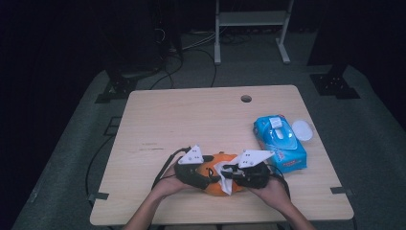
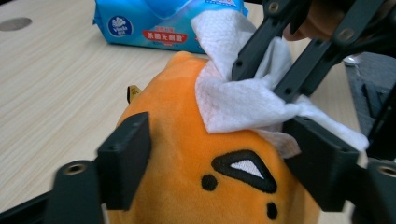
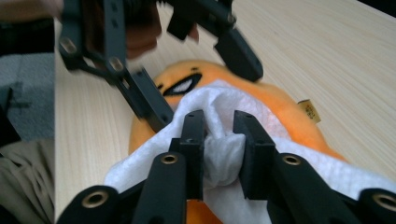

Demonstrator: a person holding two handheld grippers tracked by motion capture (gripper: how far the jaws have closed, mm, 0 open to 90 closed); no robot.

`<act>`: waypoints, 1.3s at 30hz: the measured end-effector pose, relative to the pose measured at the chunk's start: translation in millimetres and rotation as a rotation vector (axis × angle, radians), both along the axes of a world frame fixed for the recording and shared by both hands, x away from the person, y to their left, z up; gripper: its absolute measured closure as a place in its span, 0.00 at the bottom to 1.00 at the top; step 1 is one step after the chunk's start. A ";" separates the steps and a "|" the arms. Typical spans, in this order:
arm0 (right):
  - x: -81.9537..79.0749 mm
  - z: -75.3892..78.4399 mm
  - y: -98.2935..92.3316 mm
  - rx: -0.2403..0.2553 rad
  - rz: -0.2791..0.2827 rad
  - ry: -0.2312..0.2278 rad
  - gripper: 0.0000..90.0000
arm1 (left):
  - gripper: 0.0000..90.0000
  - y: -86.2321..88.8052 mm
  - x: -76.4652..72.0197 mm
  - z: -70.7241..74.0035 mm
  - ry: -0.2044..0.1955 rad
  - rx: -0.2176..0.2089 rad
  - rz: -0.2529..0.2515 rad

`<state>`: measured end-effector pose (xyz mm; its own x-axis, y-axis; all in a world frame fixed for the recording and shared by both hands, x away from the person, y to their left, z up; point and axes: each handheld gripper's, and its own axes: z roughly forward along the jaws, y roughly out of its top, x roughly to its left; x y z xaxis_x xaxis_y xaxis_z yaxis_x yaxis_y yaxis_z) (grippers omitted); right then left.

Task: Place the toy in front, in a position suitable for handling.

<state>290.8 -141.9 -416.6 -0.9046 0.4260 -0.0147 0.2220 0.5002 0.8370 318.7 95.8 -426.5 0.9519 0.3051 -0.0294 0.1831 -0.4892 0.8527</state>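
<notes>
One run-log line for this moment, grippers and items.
left gripper: open, astride orange plush toy | right gripper: shut on white wipe, on toy | blue wipe pack: right of toy

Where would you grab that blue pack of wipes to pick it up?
Probably across its long sides, coming straight down from above: the wipes pack lies flat on the table, lid flap open beside it, so grip mid-body, clear of the flap.

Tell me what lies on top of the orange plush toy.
A white wipe lies crumpled on the orange plush toy, bunched between the right gripper jaws. The plush surface beneath the wipe is covered and cannot be seen.
</notes>
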 end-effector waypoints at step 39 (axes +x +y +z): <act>-11.6 -7.4 -38.7 -0.020 -0.051 -0.011 0.94 | 0.40 16.9 13.1 -12.0 0.027 -0.019 0.039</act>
<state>279.2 -180.6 -424.0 -0.8814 0.4712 -0.0336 0.2385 0.5052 0.8294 331.8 112.6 -438.4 0.9378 0.3416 -0.0614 0.2253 -0.4648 0.8563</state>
